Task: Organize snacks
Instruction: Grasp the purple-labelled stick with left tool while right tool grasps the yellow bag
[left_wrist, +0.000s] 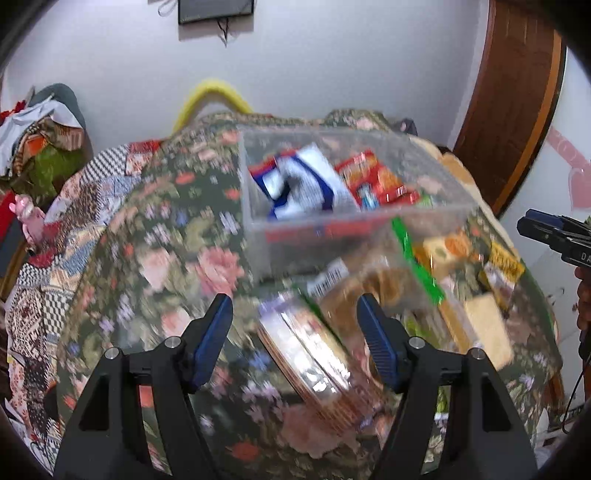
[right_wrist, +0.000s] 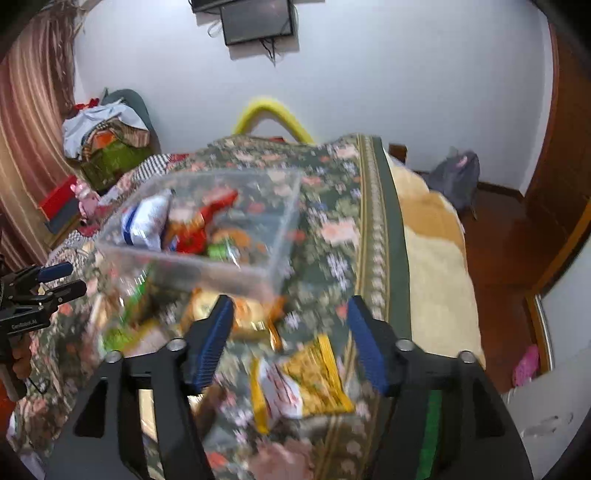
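- Step: mid-sort. The bin (left_wrist: 354, 192) already holds a white-blue bag (left_wrist: 306, 181) and red packs (left_wrist: 373, 177); more snacks lie loose on the floral cover (left_wrist: 155, 236). Both grippers look to be between picks, each lining up on a loose item.
- Left gripper (left_wrist: 295, 336): jaws spread, nothing pinched. A cookie pack (left_wrist: 314, 354) lies in the gap between its fingers, tilted, nearer the right finger; pads look clear of it, though blur makes this hard to confirm.
- Right gripper (right_wrist: 290, 339): jaws spread, empty. A yellow packet (right_wrist: 299, 384) lies between and just below its fingers, not touched.
- Bin relative to grippers: ahead of and above the left fingertips in its view; ahead and to the left of the right gripper in its view.
- A green-edged bag (left_wrist: 413, 273) and other small packs sit right of the left gripper, between the two tools.
- Next move, judged: each gripper needs to drop onto its pack, centre it, close on the narrow side, lift, then carry forward over the bin rim.
- Risk: thin, crinkly wrappers on soft bedding could slip or fold under the pads.
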